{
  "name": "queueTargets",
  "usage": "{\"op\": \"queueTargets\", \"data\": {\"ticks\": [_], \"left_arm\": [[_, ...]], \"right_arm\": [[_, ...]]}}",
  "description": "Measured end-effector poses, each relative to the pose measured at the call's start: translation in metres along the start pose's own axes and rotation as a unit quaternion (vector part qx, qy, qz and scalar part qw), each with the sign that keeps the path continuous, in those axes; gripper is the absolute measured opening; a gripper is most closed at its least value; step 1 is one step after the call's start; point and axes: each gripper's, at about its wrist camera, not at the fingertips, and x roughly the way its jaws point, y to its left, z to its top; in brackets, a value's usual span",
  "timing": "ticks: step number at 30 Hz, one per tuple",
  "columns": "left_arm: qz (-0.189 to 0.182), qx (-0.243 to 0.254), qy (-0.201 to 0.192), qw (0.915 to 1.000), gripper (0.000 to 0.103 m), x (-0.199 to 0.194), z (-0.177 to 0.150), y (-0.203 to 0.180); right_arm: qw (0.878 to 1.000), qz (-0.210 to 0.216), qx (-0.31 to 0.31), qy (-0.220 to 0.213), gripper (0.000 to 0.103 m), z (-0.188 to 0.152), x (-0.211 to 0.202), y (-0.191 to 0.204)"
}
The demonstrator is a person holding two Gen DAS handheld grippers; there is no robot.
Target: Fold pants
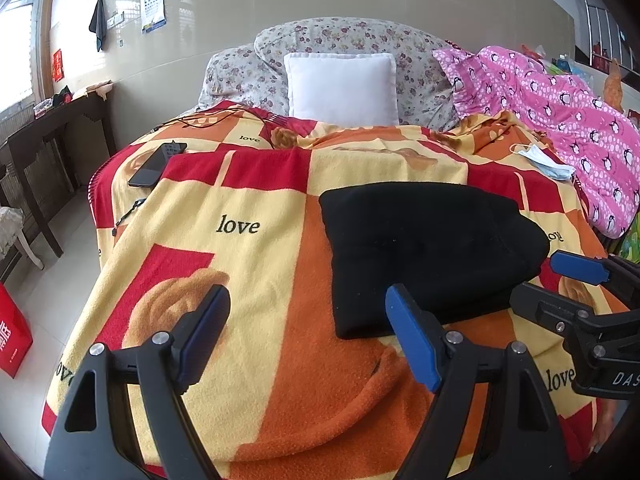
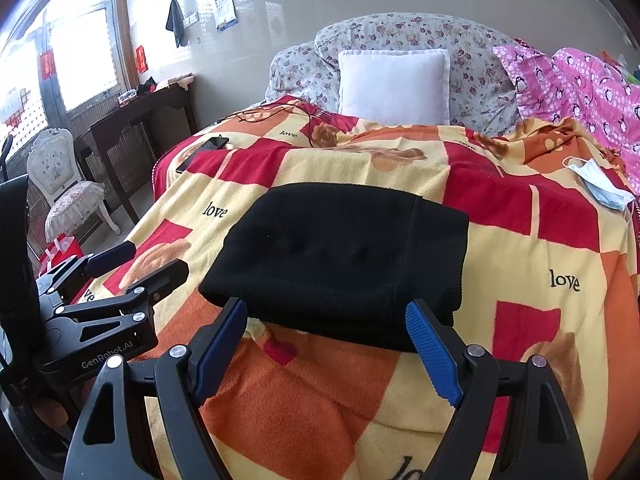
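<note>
The black pants (image 1: 432, 256) lie folded into a thick rectangular bundle on the patterned "love" blanket (image 1: 256, 248); they also show in the right wrist view (image 2: 340, 260). My left gripper (image 1: 308, 332) is open and empty, just in front of the bundle's near left corner. My right gripper (image 2: 326, 344) is open and empty, right at the bundle's near edge. The right gripper also shows in the left wrist view (image 1: 560, 280) beside the bundle, and the left gripper in the right wrist view (image 2: 148, 264) left of it.
A black phone (image 1: 154, 168) and cables lie at the blanket's far left. A blue face mask (image 1: 544, 160) lies at the right by a pink penguin quilt (image 1: 568, 120). A white pillow (image 1: 342, 88) stands at the head. A dark desk (image 2: 132, 120) and a white chair (image 2: 64, 188) stand left.
</note>
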Motion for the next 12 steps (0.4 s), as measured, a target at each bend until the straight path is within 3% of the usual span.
{"op": "queueTargets", "data": {"ticks": [12], "left_arm": [[-0.008,0.007,-0.004,0.9999,0.083,0.001,-0.0004,0.0001]], "right_arm": [[1.0,0.001,0.001,0.004,0.083,-0.0018,0.0027,-0.0026]]}}
